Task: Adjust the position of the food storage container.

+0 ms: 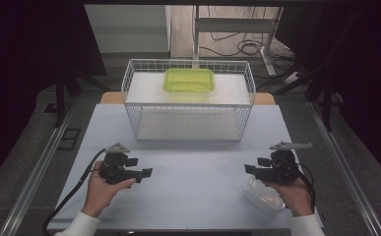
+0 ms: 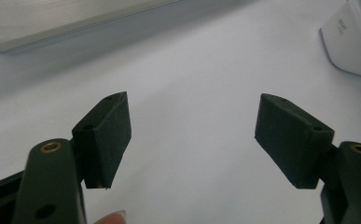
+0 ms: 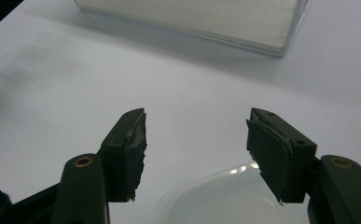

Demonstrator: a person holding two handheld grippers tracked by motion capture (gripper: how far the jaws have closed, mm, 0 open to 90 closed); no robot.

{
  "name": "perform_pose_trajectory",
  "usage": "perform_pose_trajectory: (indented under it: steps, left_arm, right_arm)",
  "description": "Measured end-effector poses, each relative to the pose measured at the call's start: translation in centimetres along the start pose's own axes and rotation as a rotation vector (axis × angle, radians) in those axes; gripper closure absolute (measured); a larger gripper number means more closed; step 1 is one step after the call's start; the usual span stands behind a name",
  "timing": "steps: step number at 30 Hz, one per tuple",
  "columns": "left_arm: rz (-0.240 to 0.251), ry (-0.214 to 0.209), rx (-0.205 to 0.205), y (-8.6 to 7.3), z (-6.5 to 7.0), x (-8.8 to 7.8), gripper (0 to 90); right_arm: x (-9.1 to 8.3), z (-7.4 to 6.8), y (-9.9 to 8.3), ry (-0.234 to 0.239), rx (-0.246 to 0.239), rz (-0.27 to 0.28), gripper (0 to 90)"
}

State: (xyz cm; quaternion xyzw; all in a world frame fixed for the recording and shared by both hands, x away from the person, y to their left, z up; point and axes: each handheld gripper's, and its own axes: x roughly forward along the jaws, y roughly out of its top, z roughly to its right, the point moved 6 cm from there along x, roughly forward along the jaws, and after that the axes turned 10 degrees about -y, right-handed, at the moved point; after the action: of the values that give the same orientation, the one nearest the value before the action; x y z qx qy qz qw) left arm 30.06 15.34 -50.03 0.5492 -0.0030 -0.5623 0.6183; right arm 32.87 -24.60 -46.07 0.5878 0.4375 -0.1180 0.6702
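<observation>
A green lidded container [image 1: 189, 80] rests on the top shelf of a white wire rack [image 1: 188, 101] at the table's far middle. A clear plastic container [image 1: 263, 195] lies near the front right, partly under the right hand; its rim [image 3: 225, 196] shows just below my right gripper [image 3: 197, 154], whose jaws stand open with nothing between them. My left gripper [image 2: 192, 140] is open too, over bare table at the front left [image 1: 146, 172]. In the high view the two grippers point at each other, the right gripper [image 1: 249, 168] beside the clear container.
The white table [image 1: 188, 167] spreads between the two hands. The rack's base board [image 3: 201, 18] lies across the far side. A white object [image 2: 355, 42] sits at the upper right of the left gripper view. Cables and a stand are on the floor beyond the table.
</observation>
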Motion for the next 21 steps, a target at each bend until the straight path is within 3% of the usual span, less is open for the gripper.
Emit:
perform_pose_trajectory:
  steps: [9, 12, 21]
  left_arm:
    - [-0.035, -0.021, -0.014, -0.2, 0.0, 0.7, 24.7]
    - [-0.035, -0.026, -0.018, -0.2, 0.0, 0.7, 24.7]
    - [-0.024, -0.035, -0.039, 0.1, -0.3, 1.0, 24.7]
  right_arm:
    - [-1.8, 1.2, -1.8, -0.052, 0.047, -0.026, 46.4]
    - [-2.3, 1.5, -2.0, -0.039, 0.069, -0.030, 49.5]
    - [-3.8, 4.1, -3.7, -0.134, 0.084, -0.092, 62.1]
